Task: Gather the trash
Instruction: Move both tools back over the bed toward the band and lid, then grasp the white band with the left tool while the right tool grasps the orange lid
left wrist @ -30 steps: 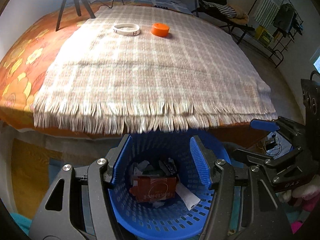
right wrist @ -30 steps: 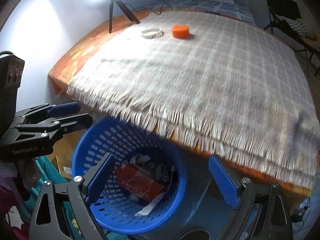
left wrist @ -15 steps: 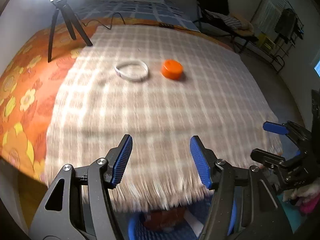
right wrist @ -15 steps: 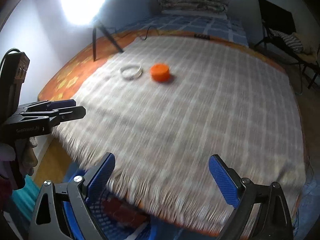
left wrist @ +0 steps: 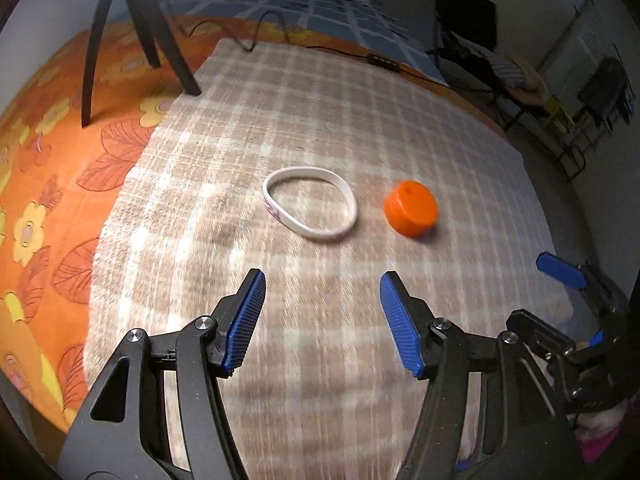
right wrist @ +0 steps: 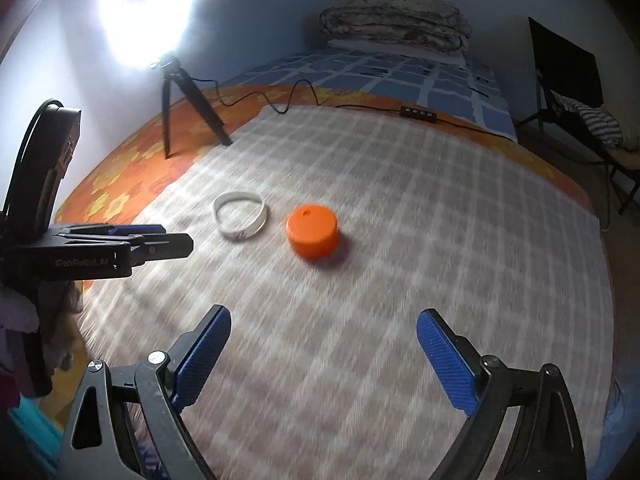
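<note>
Hovered short of the band (left wrist: 310, 207) and cap (right wrist: 313, 230), both claws (left wrist: 322, 320) (right wrist: 322, 354) released and empty; best lowered square, one apiece.

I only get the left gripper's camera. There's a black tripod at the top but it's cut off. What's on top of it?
Observer: A ring light, switched on and glaring white, sits on the tripod in the right gripper's view.
Operator: What's way at the back of the bed? Mine is all blurry there.
Observer: A folded quilt lies against the wall, beyond the blue checked sheet.
Operator: Does the white band have anything on it?
Observer: Yes, the white band shows a small dark marking on its near side, too blurred to read.
Operator: Is the other gripper holding something?
Observer: No, the right gripper is open and empty, aimed toward the orange cap.
</note>
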{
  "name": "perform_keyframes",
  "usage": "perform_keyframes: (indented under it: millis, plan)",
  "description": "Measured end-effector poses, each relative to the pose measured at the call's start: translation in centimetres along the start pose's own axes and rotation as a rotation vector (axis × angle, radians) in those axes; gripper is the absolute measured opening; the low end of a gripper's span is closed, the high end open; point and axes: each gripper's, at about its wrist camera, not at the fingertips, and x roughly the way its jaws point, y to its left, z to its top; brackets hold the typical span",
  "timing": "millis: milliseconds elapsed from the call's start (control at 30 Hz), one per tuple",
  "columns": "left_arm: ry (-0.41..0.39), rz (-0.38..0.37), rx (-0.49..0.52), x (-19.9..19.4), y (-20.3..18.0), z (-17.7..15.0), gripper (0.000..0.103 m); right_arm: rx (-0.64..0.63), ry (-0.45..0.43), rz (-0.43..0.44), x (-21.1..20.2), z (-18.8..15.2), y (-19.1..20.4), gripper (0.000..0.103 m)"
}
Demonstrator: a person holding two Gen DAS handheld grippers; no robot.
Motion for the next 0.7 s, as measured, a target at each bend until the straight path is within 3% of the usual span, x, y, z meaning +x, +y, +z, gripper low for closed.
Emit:
perform_keyframes:
  millis: [233,367,433,633,700]
  plan:
    - [0.003,0.020,-0.020,2.8,1.3,2.5,0.046,0.002,0.018,0.005,3.9,1.9,0.2,0.087]
    - [0.001,0.031,-0.026,4.0,1.7,3.4,0.045,0.012,0.029,0.008,5.7,2.8,0.2,0.084]
    - [0.002,0.040,-0.020,4.5,1.7,3.7,0.038,0.011,0.030,0.006,6.3,3.1,0.2,0.084]
    - [-0.010,0.070,0.014,5.7,1.5,4.6,0.032,0.000,0.039,-0.005,8.0,3.9,0.4,0.083]
    - [-0.017,0.086,0.029,6.0,1.3,4.8,0.030,0.001,0.049,-0.013,8.6,4.1,0.4,0.078]
